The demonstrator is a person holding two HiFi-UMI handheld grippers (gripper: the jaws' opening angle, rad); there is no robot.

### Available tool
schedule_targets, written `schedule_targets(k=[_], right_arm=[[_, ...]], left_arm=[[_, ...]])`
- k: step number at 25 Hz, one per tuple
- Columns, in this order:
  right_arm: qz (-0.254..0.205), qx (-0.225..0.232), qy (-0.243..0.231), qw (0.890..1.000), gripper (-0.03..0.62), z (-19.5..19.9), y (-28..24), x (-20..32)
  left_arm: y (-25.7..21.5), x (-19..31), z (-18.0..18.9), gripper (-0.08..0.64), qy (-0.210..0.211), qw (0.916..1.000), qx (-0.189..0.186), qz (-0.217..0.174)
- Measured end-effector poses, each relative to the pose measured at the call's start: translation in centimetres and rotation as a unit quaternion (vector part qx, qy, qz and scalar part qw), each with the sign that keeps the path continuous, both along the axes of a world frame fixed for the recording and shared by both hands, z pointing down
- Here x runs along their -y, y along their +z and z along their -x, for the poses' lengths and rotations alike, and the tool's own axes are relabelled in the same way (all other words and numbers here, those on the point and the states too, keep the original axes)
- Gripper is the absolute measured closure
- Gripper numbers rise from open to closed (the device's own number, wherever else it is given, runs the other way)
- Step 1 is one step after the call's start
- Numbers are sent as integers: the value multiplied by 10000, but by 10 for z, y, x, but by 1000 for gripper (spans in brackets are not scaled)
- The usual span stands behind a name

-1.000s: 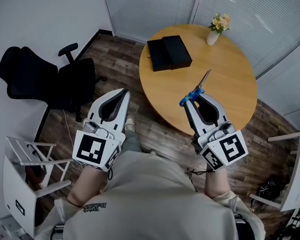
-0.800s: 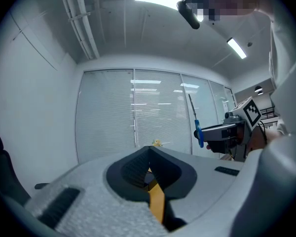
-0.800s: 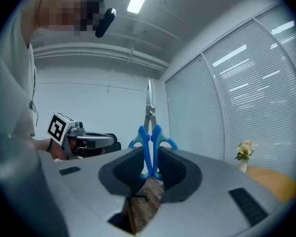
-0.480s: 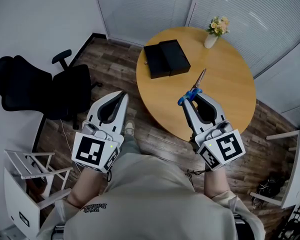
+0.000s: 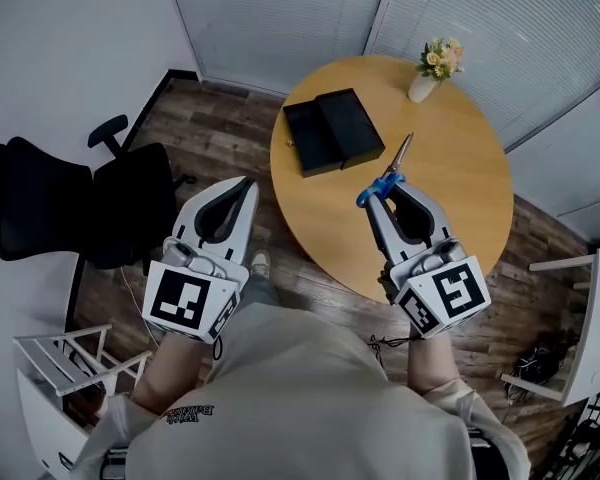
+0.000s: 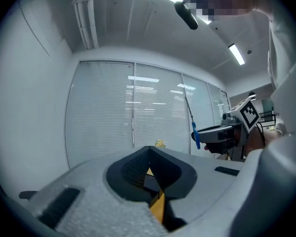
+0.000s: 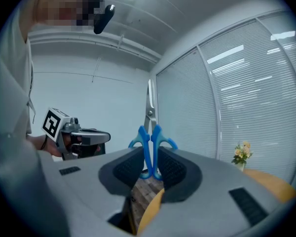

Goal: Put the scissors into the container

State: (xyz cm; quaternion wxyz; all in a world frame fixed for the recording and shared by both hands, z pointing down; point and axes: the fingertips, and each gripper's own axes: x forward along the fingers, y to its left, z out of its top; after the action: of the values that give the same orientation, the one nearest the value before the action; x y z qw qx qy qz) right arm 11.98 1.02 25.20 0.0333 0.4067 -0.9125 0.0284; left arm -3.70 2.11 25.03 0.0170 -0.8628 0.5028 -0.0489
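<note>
Scissors (image 5: 394,171) are pinched by their blue handles in the right gripper (image 5: 385,192), above the table (image 5: 460,193).
They are being carried; next they should be brought over the black container (image 5: 332,131) and let go. The left gripper (image 5: 242,184) is pressed together, empty.

The right hand-held gripper (image 7: 149,156) has its grey jaws closed on the blue handles of the scissors (image 7: 150,113), whose metal blades point straight up. At left, the left hand-held gripper (image 7: 101,137) is well apart. At right, a small vase of flowers (image 7: 241,153) stands on the table (image 7: 269,180), before window blinds (image 7: 246,83).
</note>
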Motion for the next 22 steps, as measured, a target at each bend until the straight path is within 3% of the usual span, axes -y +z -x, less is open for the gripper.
schedule_targets(k=[16,22], right_arm=[[146,-96,588,9981,494,73,-12,127],[150,-111,780,9968,494,88,-16,142]], left_arm=[[-4,149,69,538,653,9979,-9,45],[0,171,78,538,911,9958,-91,90]])
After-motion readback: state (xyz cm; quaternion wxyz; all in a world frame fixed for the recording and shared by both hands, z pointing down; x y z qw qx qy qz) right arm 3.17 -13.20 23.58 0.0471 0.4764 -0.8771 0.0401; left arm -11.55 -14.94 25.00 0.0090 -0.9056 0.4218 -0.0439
